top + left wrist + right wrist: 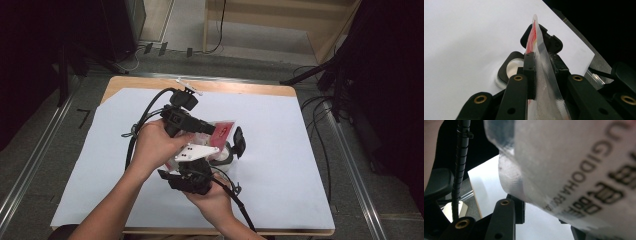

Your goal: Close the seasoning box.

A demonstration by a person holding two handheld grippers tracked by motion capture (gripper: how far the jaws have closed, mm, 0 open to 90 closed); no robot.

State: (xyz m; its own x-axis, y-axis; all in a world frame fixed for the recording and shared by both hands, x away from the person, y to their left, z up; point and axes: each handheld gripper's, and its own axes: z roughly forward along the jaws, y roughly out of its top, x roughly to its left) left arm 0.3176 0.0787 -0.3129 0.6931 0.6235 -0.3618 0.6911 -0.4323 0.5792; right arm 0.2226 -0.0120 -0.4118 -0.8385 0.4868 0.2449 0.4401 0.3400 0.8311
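White paper point(280, 165) covers a wooden table point(240, 88) in a dark, cable-strewn room with a grey floor. At its centre a person holds a clear plastic pouch point(222, 131) above a small black device point(239, 141). Left gripper point(541, 72) pinches the pouch's sealed edge; right gripper point(192, 181) looks clamped on its other side. Pouch apparently unopened; tearing seems next.

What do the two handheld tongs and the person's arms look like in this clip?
Both tongs, left and right, are black, with brass-ringed rivets on their arms. A white three-cornered plate tops the right one. Black ribbed cables trail from each. Forearms are bare, with no sleeves showing.
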